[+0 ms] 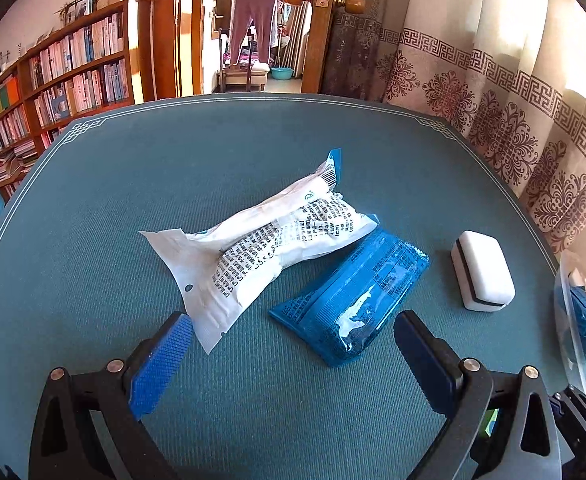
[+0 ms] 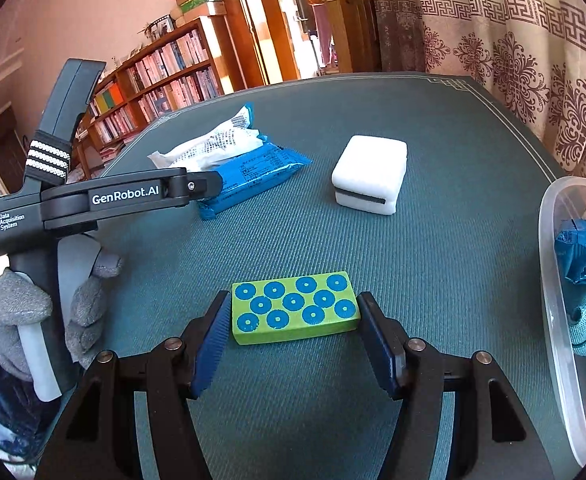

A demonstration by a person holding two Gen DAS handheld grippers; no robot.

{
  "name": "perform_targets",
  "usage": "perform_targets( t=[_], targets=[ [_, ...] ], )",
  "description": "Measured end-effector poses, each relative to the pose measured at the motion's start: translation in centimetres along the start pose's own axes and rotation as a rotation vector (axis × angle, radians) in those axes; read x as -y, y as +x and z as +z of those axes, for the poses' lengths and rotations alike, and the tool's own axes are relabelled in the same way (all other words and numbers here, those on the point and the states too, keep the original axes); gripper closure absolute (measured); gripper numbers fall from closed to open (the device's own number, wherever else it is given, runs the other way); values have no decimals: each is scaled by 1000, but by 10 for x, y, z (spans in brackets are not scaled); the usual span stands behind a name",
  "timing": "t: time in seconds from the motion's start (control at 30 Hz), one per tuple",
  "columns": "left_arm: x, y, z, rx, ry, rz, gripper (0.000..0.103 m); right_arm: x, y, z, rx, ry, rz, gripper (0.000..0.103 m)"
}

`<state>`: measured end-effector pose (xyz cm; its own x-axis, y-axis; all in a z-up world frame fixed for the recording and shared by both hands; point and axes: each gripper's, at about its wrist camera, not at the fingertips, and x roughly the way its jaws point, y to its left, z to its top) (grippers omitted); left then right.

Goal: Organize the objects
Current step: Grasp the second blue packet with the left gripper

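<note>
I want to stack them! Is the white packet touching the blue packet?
Touching. The left wrist view shows the white packet lying over the top edge of the blue packet, with no table showing between them.

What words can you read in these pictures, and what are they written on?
"GenRobot.AI": on the left gripper, on its black arm.
"Data Acquisition System": on the same gripper's body.
White packet: rows of print and a barcode, too small to read.
Blue packet: print too small to read.
Book spines on the bookshelf: blurred.
</note>
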<state>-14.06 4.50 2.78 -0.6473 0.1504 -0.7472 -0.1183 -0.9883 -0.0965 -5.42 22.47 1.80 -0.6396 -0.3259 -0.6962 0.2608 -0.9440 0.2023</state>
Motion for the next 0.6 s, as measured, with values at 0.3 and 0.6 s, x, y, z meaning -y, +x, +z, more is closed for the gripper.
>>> perform_targets(
  t=[0.3, 0.6],
  targets=[
    [24, 13, 14, 8, 78, 1, 0, 4, -2, 1, 8, 27, 28, 40],
    [46, 31, 12, -39, 177, 23, 0, 5, -4, -1, 12, 40, 42, 40]
  ],
)
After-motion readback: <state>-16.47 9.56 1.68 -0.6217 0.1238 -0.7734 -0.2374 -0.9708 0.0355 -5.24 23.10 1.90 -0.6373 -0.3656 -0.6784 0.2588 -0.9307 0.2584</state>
